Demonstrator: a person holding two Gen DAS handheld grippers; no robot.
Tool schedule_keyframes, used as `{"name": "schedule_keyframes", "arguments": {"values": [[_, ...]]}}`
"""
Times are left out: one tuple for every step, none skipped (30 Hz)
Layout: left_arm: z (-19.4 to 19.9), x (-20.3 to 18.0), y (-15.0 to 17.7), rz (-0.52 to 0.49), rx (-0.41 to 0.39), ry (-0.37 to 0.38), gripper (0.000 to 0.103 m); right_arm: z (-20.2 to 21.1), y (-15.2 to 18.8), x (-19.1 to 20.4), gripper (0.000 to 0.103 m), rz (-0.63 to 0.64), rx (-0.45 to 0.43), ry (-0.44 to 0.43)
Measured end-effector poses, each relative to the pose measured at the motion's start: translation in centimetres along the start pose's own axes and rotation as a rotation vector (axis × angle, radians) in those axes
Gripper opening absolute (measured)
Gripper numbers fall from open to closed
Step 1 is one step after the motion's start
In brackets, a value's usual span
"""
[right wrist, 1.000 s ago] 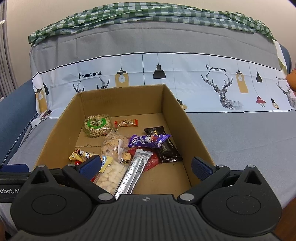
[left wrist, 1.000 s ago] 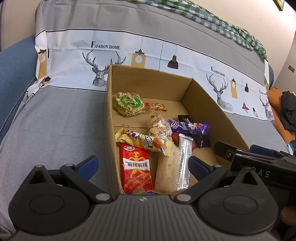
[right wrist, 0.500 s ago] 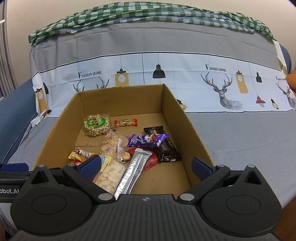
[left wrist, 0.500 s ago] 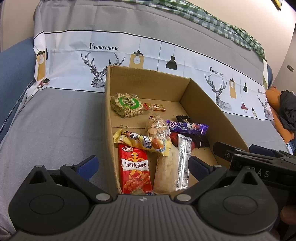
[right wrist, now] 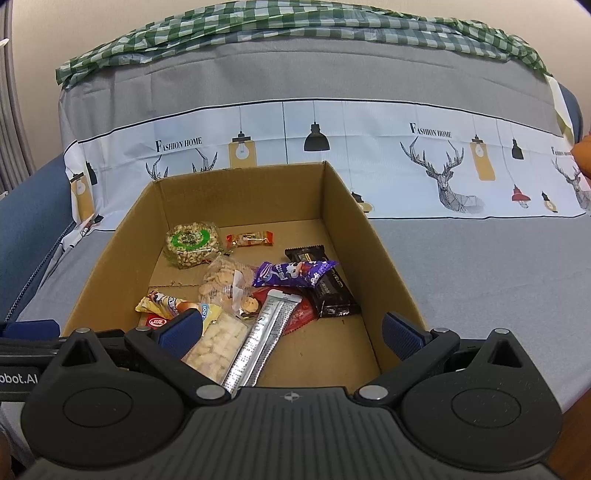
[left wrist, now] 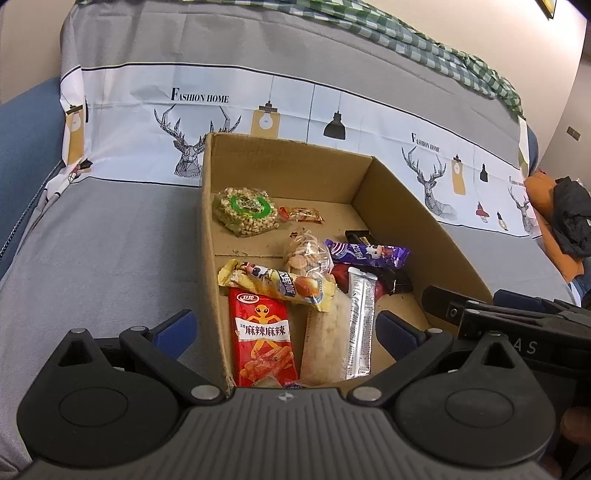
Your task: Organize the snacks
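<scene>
A cardboard box (left wrist: 406,206) (right wrist: 354,221) stands on a grey cloth and holds several snacks. Among them are a red spicy-strip packet (left wrist: 264,339), a yellow packet (left wrist: 277,282) (right wrist: 173,304), a silver stick pack (left wrist: 360,325) (right wrist: 262,343), a purple bar (left wrist: 367,253) (right wrist: 293,274), a black bar (right wrist: 327,291), a bag of nuts with a green label (left wrist: 245,210) (right wrist: 192,243), a clear bag of small biscuits (left wrist: 306,253) (right wrist: 221,280) and a small orange packet (left wrist: 301,214) (right wrist: 249,239). My left gripper (left wrist: 284,328) is open at the box's near edge, straddling its left wall. My right gripper (right wrist: 291,330) is open over the near edge, empty.
The grey cloth (left wrist: 103,251) (right wrist: 498,266) with a white deer-print band covers the surface and the backrest behind the box. A green checked cloth (right wrist: 295,26) lies along the top. Orange and black items (left wrist: 569,229) sit at the far right. The right gripper's body (left wrist: 517,325) is right of the box.
The left wrist view has shifted slightly, with the box a little lower and closer. The right gripper has barely moved. Nothing was picked up or released.
</scene>
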State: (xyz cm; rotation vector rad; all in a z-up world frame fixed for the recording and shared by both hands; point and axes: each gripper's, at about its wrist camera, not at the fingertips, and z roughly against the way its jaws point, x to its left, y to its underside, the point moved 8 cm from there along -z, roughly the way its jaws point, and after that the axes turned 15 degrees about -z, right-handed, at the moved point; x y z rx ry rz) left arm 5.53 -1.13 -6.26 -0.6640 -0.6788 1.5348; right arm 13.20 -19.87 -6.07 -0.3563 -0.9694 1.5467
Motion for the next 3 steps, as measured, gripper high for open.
{"name": "schedule_keyframes", "arguments": {"values": [[0.01,0.01,0.0,0.001,-0.001,0.002,0.103,0.01,0.0,-0.03,0.102,-0.001,0.0,-0.001],[0.02,0.02,-0.03,0.001,-0.004,0.004,0.103,-0.01,-0.02,-0.06,0.102,-0.002,0.002,-0.002],[0.02,0.03,-0.09,0.0,-0.006,0.004,0.103,-0.01,-0.01,-0.06,0.102,-0.003,0.002,-0.004]]}}
